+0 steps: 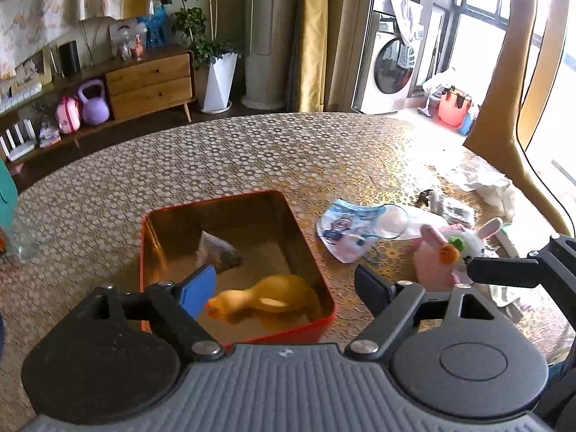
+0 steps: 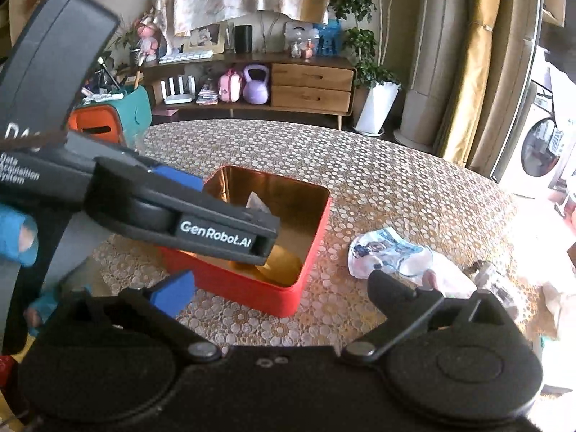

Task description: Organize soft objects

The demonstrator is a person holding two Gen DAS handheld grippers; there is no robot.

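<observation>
A red tin box [image 1: 216, 201] with a gold inside stands on the dotted tablecloth. In it lie a yellow soft duck [image 1: 266, 297] and a small clear pouch [image 1: 217, 252]. My left gripper [image 1: 284, 286] hangs open above the box's near end, nothing between its fingers. A pink rabbit plush with a carrot [image 1: 446, 255] lies to the right, beside a blue and white plastic packet [image 1: 345, 232]. My right gripper [image 2: 280, 288] is wide open and empty over the table in front of the box [image 2: 252, 295], with the packet [image 2: 381, 252] ahead of its right finger.
Crumpled white wrappers [image 1: 482, 180] and small clutter lie at the table's right. A teal and orange container [image 2: 118, 115] stands at the far left edge, and a clear bottle [image 1: 18, 241] stands by it. A blue-gloved hand [image 2: 18, 237] holds the left gripper.
</observation>
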